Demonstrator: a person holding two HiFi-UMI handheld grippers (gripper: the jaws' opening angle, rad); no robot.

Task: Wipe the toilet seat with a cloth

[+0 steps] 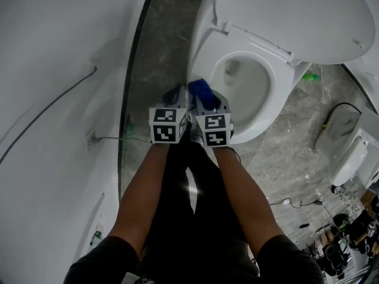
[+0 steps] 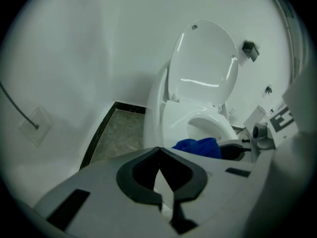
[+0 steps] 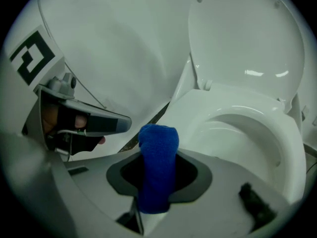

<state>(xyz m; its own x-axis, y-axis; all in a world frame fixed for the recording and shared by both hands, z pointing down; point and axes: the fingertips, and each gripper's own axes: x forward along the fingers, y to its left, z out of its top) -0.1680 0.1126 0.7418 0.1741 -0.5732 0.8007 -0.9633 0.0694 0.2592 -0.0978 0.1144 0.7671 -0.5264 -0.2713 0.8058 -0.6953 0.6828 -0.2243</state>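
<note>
Grey marble floor; white toilet seat down, lid raised.

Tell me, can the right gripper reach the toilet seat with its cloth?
Probably yes. The right gripper holds the cloth close to the seat's edge. The lid is up, and nothing lies between them. The left gripper sits beside it, not in the way.

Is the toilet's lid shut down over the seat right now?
No, the lid stands raised at the back, leaving the toilet seat uncovered.
</note>
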